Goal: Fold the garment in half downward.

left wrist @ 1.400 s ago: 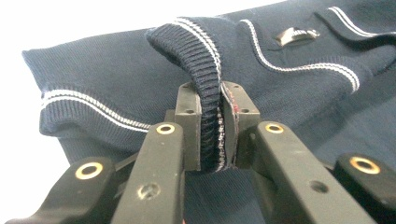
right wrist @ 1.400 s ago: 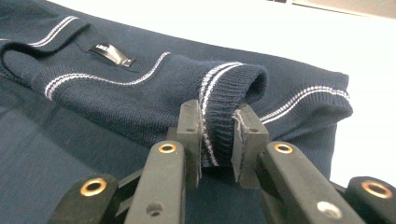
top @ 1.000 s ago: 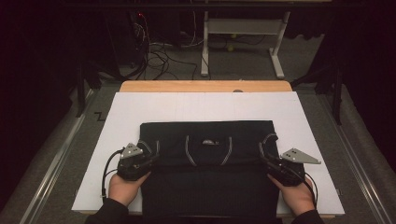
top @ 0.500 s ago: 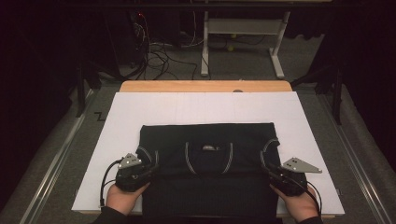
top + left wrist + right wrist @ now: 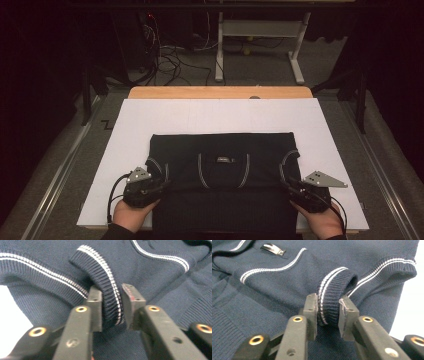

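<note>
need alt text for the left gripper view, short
Close-up of the left claw, its two black jaws either side of a ribbed, white-striped cuff of a dark navy knit sweater. The jaws have just been opening, and a gap shows beside the right pad. A patch of white table shows at left.

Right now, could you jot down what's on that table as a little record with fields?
Garment: dark navy knitted sweater with white stripes, folded on the table
Surface: white sheet over a wooden table
Left tongs: ribbed striped cuff between the jaws; a gap shows on one side; jaws have just been opening
Right tongs: other striped cuff between the jaws, slight gap; jaws have just been opening
Label: small tag near the collar
</note>
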`<action>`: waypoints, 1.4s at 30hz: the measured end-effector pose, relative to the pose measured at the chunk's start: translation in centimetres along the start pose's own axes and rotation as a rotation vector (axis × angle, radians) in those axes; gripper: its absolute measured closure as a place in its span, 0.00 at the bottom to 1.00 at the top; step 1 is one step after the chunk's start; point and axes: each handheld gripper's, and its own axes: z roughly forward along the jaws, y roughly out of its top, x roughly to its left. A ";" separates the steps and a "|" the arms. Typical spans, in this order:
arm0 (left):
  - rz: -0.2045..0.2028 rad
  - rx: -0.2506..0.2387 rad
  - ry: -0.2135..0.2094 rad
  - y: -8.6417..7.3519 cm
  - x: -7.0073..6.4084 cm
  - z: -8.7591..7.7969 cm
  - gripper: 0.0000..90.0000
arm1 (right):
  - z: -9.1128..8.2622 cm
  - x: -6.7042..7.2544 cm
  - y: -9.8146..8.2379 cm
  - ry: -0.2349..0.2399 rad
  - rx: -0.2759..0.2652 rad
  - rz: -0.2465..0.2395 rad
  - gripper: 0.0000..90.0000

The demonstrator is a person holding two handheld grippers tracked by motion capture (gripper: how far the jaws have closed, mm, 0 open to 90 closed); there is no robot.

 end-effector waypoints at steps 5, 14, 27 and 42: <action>-0.009 -0.034 0.001 0.0 0.2 -0.2 0.60 | -0.5 -0.7 -0.1 -0.007 -0.030 0.037 0.68; 0.011 -0.111 -0.003 0.1 0.2 -0.7 0.48 | -0.6 -0.9 -0.2 0.002 -0.062 0.073 0.47; 0.070 -0.135 0.008 0.3 -0.1 -0.8 0.29 | -0.3 -0.6 -0.1 0.014 -0.091 0.047 0.21; 0.055 -0.117 0.009 0.8 -0.2 -0.3 0.00 | 0.3 0.1 0.3 0.018 -0.087 0.032 0.00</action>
